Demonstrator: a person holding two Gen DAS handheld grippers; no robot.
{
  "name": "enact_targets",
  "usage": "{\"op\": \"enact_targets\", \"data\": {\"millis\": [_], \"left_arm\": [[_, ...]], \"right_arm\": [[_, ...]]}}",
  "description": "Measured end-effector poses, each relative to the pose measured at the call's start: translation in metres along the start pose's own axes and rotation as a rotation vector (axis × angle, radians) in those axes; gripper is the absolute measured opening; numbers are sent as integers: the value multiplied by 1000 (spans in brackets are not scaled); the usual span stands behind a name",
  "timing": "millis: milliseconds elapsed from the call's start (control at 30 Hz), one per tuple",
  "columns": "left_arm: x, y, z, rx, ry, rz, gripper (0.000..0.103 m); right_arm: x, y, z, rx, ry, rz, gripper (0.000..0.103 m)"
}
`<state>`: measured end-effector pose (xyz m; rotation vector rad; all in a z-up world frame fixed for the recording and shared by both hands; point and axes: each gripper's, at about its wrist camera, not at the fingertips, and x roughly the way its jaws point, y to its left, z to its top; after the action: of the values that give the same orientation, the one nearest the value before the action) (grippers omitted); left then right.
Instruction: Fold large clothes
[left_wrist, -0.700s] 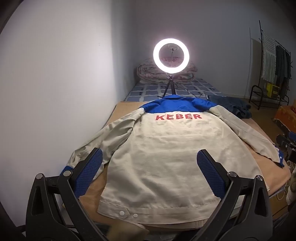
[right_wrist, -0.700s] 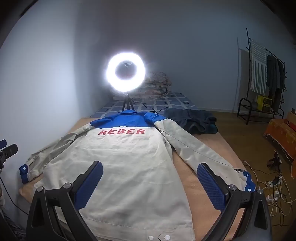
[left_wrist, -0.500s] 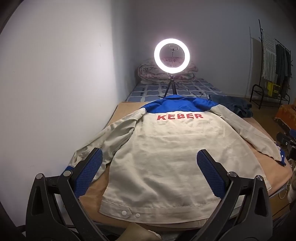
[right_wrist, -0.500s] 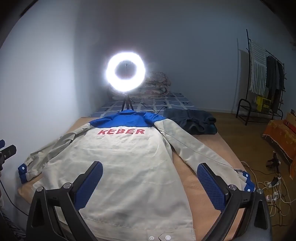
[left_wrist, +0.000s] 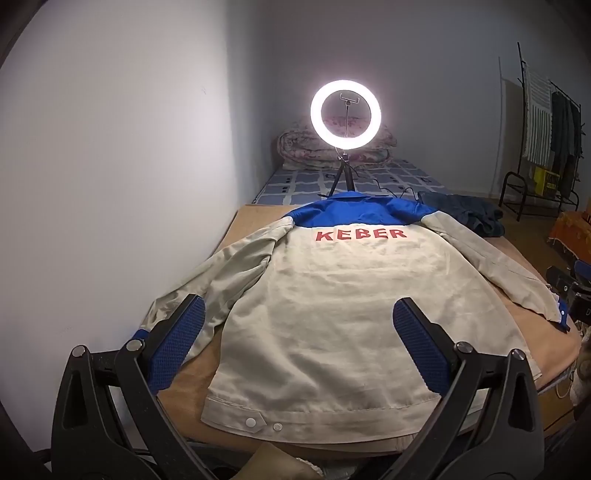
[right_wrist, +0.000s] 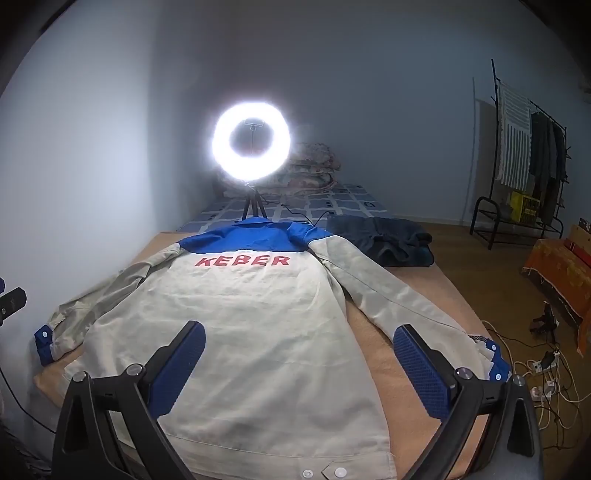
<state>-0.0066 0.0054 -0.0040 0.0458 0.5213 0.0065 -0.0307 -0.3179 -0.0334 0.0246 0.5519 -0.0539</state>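
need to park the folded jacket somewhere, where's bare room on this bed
Bare tan bed surface shows between the jacket body and its right sleeve, and a smaller patch by the left sleeve near the wall. The far right corner is crowded by a dark garment; the ring light stands behind the collar.

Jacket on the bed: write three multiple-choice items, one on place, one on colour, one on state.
1. Where does the dark garment lie?
A. Beyond the jacket's right shoulder
B. On the jacket's hem
C. On the floor
2. What colour is the jacket's lettering?
A. Black
B. Red
C. Yellow
3. How does the jacket lie?
A. Folded in half
B. Rolled up
C. Spread flat, back up, sleeves out

A: it lies past that shoulder on the bed.
B: KEBER is red.
C: both sleeves lie spread, and the left gripper and right gripper are open above it.
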Motion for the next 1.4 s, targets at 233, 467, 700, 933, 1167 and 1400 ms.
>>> {"op": "enact_targets", "data": {"millis": [233,467,700,933,1167,1400], "left_arm": [[-6,1,4,0,-2,4,103],[-4,-1,7,1,-6,4,103],[-5,-3,9,1,-8,9,103],[-4,-4,10,1,-10,9,103],[-3,-4,13,1,-6,10,103],[-1,-4,14,1,-10,9,103]], "right_arm": [[1,-1,-1,5,-3,-1,103],[3,0,-2,8,-2,-4,103],[2,-6,2,27,1,-5,103],[4,-7,3,38,11,-7,103],[4,-8,4,43,8,-17,103],[5,-7,5,42,8,-17,103]]}}
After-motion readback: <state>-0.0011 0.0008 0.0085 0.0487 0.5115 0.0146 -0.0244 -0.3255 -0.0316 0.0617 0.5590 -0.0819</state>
